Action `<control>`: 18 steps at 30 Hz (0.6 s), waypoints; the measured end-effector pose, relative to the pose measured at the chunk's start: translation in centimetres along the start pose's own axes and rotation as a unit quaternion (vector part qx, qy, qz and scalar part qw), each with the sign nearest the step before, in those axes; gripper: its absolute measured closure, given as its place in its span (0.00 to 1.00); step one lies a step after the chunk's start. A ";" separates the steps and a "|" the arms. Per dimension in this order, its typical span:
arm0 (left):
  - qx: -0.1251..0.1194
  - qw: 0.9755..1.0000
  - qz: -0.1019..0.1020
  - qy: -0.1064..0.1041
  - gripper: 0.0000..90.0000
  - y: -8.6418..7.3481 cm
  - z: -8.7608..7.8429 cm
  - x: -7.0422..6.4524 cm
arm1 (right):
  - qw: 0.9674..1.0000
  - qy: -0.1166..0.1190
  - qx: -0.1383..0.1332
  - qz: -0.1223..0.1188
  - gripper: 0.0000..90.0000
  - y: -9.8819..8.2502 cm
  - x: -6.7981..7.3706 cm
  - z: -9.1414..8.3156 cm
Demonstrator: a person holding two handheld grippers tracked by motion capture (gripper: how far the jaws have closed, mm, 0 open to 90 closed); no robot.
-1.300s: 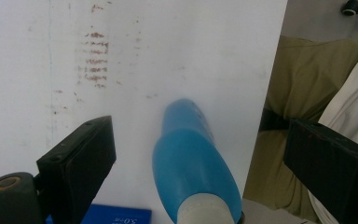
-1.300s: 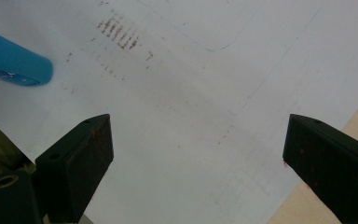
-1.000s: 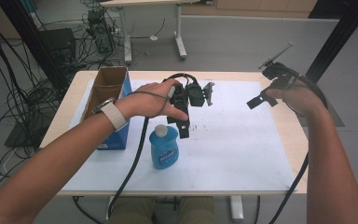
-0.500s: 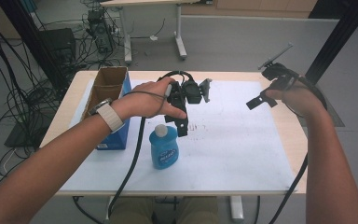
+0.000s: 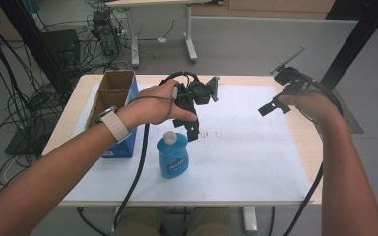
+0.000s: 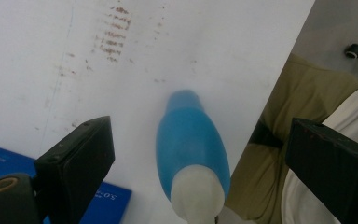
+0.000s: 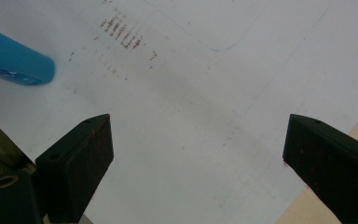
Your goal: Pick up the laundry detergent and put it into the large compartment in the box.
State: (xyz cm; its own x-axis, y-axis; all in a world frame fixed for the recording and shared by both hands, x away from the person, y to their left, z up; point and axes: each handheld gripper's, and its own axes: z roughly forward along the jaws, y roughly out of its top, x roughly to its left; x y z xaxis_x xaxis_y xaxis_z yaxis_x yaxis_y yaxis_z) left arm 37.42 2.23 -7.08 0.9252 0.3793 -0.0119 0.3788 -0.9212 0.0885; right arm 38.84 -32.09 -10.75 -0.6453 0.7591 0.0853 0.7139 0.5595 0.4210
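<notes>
The left gripper (image 5: 193, 125) is hovering above the blue bottle (image 5: 173, 155) near the worktop's (image 5: 275, 196) front edge, fingers spread wide; the right gripper (image 5: 275, 101) is hanging open near the right edge.

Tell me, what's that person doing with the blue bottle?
A person is working at a table with a gripper in each hand. The left gripper hangs right above the blue bottle, jaws wide open, lined up over its white cap but not touching it. The bottle stands upright on the white sheet, next to a blue box that holds an open cardboard box. The right gripper is held up off to the side, open too, holding nothing.
</notes>
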 end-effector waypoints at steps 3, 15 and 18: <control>0.008 1.000 -0.014 0.000 0.09 0.0 0.1 0.1 | 1.000 0.000 0.001 0.000 0.09 0.0 0.0 0.1; 0.026 0.999 -0.035 0.000 0.09 -0.3 0.9 0.4 | 1.000 0.002 0.003 0.000 0.09 0.0 0.0 0.3; 0.025 0.999 -0.041 0.001 0.09 -0.5 1.1 0.4 | 1.000 0.003 0.003 0.000 0.09 -0.1 -0.1 0.4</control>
State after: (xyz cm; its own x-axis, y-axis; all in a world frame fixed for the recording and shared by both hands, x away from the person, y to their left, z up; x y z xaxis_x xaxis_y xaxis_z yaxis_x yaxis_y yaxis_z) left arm 37.64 2.78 -8.20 0.8908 0.4542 -0.0143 0.4544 -0.8900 0.0368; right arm 38.96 -32.07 -11.16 -0.6467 0.7572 0.0917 0.7157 0.5608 0.4163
